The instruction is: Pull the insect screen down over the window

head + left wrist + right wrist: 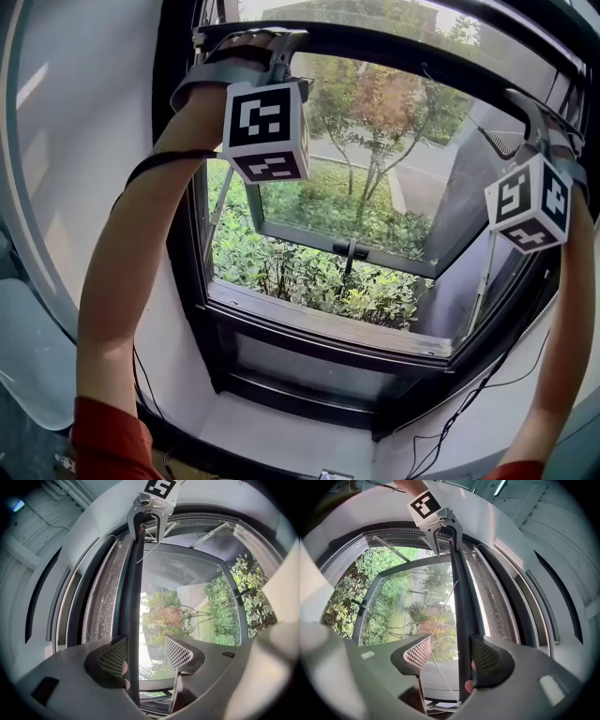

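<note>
Screen bar (133,597) up at the window (319,328) top.
Your left claw (144,645) and right claw (451,645) each stand apart around it, unclamped.

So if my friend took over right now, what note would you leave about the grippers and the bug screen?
Left gripper: fingers open. The dark screen bar runs between them, close beside one finger, not clamped.
Right gripper: also open, around that same bar further along.
Both are raised to the top of the window.
Done: both grippers are placed at the bar.
Not done: the bar is not pulled down yet; bushes show through the opening.
Left to do: close both on the bar and pull it down evenly, probably to the sill.
</note>
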A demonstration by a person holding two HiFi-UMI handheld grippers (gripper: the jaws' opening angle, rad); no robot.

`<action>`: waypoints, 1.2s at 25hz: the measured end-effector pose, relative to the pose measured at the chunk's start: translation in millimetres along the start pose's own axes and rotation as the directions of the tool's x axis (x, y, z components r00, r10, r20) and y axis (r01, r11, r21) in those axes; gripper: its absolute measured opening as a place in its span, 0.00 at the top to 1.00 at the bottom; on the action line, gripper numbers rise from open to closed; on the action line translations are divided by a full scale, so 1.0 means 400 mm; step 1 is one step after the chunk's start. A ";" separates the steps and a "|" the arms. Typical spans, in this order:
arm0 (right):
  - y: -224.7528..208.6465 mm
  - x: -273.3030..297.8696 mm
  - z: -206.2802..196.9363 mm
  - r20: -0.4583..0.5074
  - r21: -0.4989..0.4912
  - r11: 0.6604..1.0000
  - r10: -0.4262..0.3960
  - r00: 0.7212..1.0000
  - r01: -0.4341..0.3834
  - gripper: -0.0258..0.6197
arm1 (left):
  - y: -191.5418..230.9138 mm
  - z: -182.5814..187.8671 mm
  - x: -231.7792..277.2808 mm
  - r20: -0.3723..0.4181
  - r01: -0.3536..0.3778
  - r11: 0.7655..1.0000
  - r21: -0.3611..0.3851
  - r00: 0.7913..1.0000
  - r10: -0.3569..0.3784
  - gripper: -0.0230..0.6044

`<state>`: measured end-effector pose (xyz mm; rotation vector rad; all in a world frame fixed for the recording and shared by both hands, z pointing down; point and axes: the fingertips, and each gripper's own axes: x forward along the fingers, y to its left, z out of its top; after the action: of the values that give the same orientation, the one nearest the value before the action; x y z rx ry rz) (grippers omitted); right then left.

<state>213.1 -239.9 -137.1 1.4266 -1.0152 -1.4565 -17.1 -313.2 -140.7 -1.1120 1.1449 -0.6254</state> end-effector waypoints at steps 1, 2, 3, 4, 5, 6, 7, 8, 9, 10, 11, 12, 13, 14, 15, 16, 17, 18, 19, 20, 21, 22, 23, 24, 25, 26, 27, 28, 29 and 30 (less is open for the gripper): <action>0.013 -0.003 0.001 0.002 0.001 1.000 0.016 1.000 -0.016 0.55 | -0.010 -0.001 -0.003 0.001 0.005 1.000 0.003 1.000 -0.005 0.59; 0.027 -0.006 0.001 0.005 0.000 1.000 0.031 0.999 -0.031 0.53 | -0.022 -0.002 -0.007 0.002 0.011 1.000 0.007 1.000 -0.012 0.59; 0.039 -0.009 0.002 0.008 -0.002 0.999 0.042 0.999 -0.042 0.53 | -0.033 -0.002 -0.011 0.004 0.017 1.000 0.010 1.000 -0.017 0.59; 0.050 -0.013 0.002 0.011 -0.003 0.999 0.048 0.999 -0.048 0.53 | -0.043 -0.001 -0.015 0.007 0.020 1.000 0.011 1.000 -0.020 0.59; 0.059 -0.018 0.002 0.015 -0.002 0.999 0.053 0.998 -0.053 0.53 | -0.051 0.000 -0.020 0.010 0.023 1.000 0.009 1.000 -0.023 0.59; 0.067 -0.022 0.002 0.018 0.001 0.998 0.059 0.998 -0.059 0.53 | -0.058 0.002 -0.025 0.011 0.028 1.000 0.008 1.000 -0.028 0.59; 0.075 -0.026 0.003 0.020 0.003 0.998 0.065 0.998 -0.065 0.53 | -0.065 0.002 -0.029 0.010 0.033 0.999 0.008 0.999 -0.033 0.59; 0.083 -0.029 0.004 0.023 0.003 0.998 0.070 0.997 -0.070 0.53 | -0.072 0.002 -0.033 0.008 0.034 0.999 0.010 0.999 -0.035 0.59; 0.090 -0.032 0.005 0.025 0.001 0.998 0.070 0.997 -0.070 0.52 | -0.077 0.001 -0.036 0.009 0.031 0.999 0.011 0.999 -0.031 0.59; 0.095 -0.034 0.006 0.028 0.000 0.998 0.067 0.997 -0.067 0.52 | -0.080 0.001 -0.039 0.012 0.024 1.000 0.011 1.000 -0.024 0.59; 0.099 -0.036 0.007 0.031 -0.001 0.998 0.064 0.997 -0.064 0.52 | -0.083 0.000 -0.041 0.015 0.020 1.000 0.008 1.000 -0.020 0.59; 0.102 -0.037 0.008 0.032 0.001 0.998 0.062 0.998 -0.062 0.52 | -0.086 -0.001 -0.042 0.016 0.018 1.000 0.006 1.000 -0.018 0.59; 0.104 -0.038 0.009 0.034 0.005 0.998 0.063 0.997 -0.063 0.52 | -0.087 -0.002 -0.043 0.015 0.018 1.000 0.004 1.000 -0.018 0.59; 0.106 -0.038 0.009 0.036 0.011 0.998 0.068 0.997 -0.069 0.52 | -0.089 -0.002 -0.043 0.015 0.021 1.000 0.002 1.000 -0.021 0.59; 0.108 -0.039 0.009 0.039 0.015 0.997 0.077 0.996 -0.077 0.52 | -0.091 -0.001 -0.043 0.016 0.025 1.000 0.003 1.000 -0.025 0.59; 0.113 -0.040 0.009 0.042 0.018 0.996 0.087 0.995 -0.088 0.51 | -0.094 0.001 -0.044 0.018 0.031 1.000 0.006 0.999 -0.031 0.59; 0.118 -0.041 0.009 0.044 0.018 0.995 0.097 0.994 -0.098 0.49 | -0.098 0.002 -0.045 0.019 0.037 0.999 0.008 0.999 -0.037 0.59; 0.124 -0.043 0.009 0.045 0.016 0.994 0.104 0.994 -0.105 0.48 | -0.103 0.002 -0.047 0.019 0.043 0.999 0.010 0.999 -0.043 0.59; 0.129 -0.045 0.009 0.044 0.012 0.994 0.108 0.993 -0.109 0.48 | -0.107 0.001 -0.049 0.019 0.047 0.999 0.010 0.999 -0.048 0.59; 0.133 -0.046 0.008 0.043 0.008 0.994 0.110 0.993 -0.110 0.48 | -0.111 0.001 -0.051 0.018 0.050 0.999 0.010 0.999 -0.051 0.59; 0.135 -0.048 0.008 0.043 0.007 0.994 0.109 0.993 -0.110 0.48 | -0.114 0.000 -0.052 0.018 0.051 0.999 0.010 0.999 -0.051 0.59; 0.137 -0.049 0.008 0.045 0.009 0.994 0.108 0.993 -0.108 0.48 | -0.116 0.001 -0.053 0.019 0.051 0.999 0.009 0.999 -0.051 0.59; 0.139 -0.049 0.008 0.046 0.013 0.994 0.106 0.993 -0.107 0.47 | -0.118 0.002 -0.053 0.021 0.051 0.999 0.009 0.998 -0.051 0.59; 0.142 -0.050 0.008 0.047 0.016 0.994 0.106 0.993 -0.107 0.47 | -0.121 0.003 -0.055 0.022 0.053 0.999 0.008 0.998 -0.053 0.59; 0.148 -0.052 0.009 0.048 0.017 0.994 0.108 0.993 -0.108 0.47 | -0.127 0.003 -0.057 0.022 0.057 0.998 0.007 0.998 -0.057 0.59; 0.155 -0.054 0.010 0.049 0.016 0.994 0.110 0.993 -0.111 0.47 | -0.134 0.002 -0.061 0.022 0.060 0.998 0.008 0.998 -0.061 0.59; 0.163 -0.057 0.010 0.051 0.013 0.994 0.111 0.992 -0.112 0.47 | -0.141 0.002 -0.065 0.023 0.062 0.998 0.009 0.998 -0.063 0.59; 0.171 -0.060 0.011 0.052 0.010 0.993 0.114 0.992 -0.114 0.46 | -0.148 0.001 -0.069 0.025 0.065 0.998 0.010 0.998 -0.065 0.58; 0.180 -0.065 0.011 0.052 0.007 0.993 0.119 0.992 -0.120 0.46 | -0.156 0.001 -0.074 0.026 0.069 0.998 0.010 0.997 -0.070 0.57; 0.189 -0.069 0.010 0.050 0.006 0.992 0.127 0.991 -0.127 0.46 | -0.164 0.002 -0.079 0.026 0.077 0.997 0.009 0.997 -0.077 0.57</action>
<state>210.9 -238.2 -56.5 1.3131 -1.1239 -1.4016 -18.4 -310.0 -67.8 -1.1584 1.0802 -0.6726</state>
